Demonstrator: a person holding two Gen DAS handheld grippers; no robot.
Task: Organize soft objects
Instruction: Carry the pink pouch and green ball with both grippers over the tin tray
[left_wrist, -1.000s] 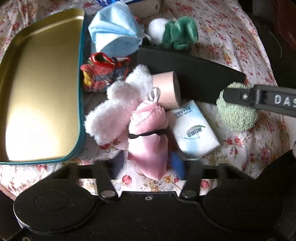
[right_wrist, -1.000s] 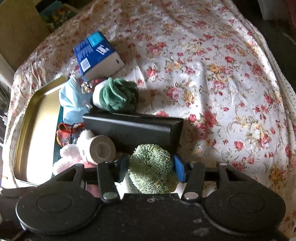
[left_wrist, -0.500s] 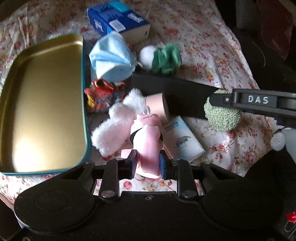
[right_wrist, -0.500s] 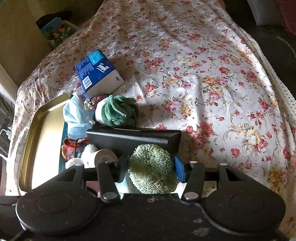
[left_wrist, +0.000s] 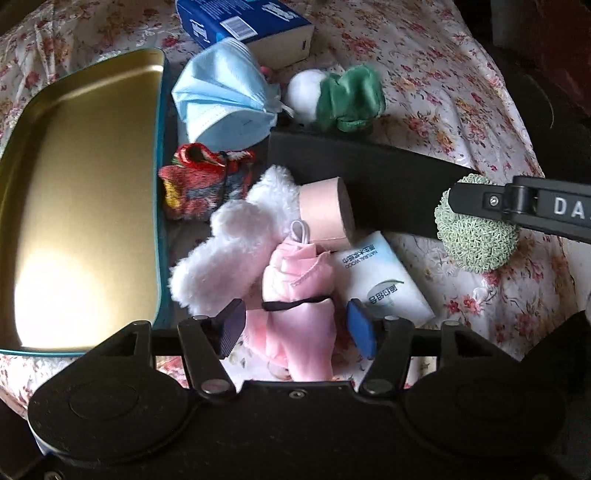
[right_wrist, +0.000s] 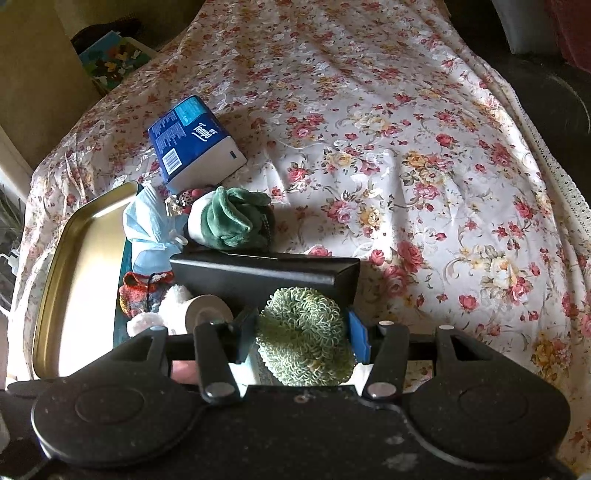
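Observation:
A pink cloth bundle (left_wrist: 295, 295) tied with a black band lies on the flowered sheet. My left gripper (left_wrist: 295, 328) straddles its lower end, jaws opening, with a gap on each side between pads and cloth. My right gripper (right_wrist: 301, 338) is shut on a pale green knitted ball (right_wrist: 304, 336) and holds it in front of a long black box (right_wrist: 266, 273). The left wrist view shows the same ball (left_wrist: 476, 240) at the right under a black finger (left_wrist: 517, 201). A gold tin tray (left_wrist: 74, 184) with a teal rim lies empty at the left.
Around the pink bundle lie a white fluffy piece (left_wrist: 229, 251), a beige tape roll (left_wrist: 325, 210) and a white tissue pack (left_wrist: 384, 280). Further back are a red knitted item (left_wrist: 199, 184), blue face masks (left_wrist: 221, 96), a green-and-white plush (left_wrist: 347, 96) and a blue tissue box (left_wrist: 240, 22).
Half a second ago the left jaws pinched the pink bundle; now they have spread off it and it lies loose between them. The right gripper still holds the green ball in the same spot.

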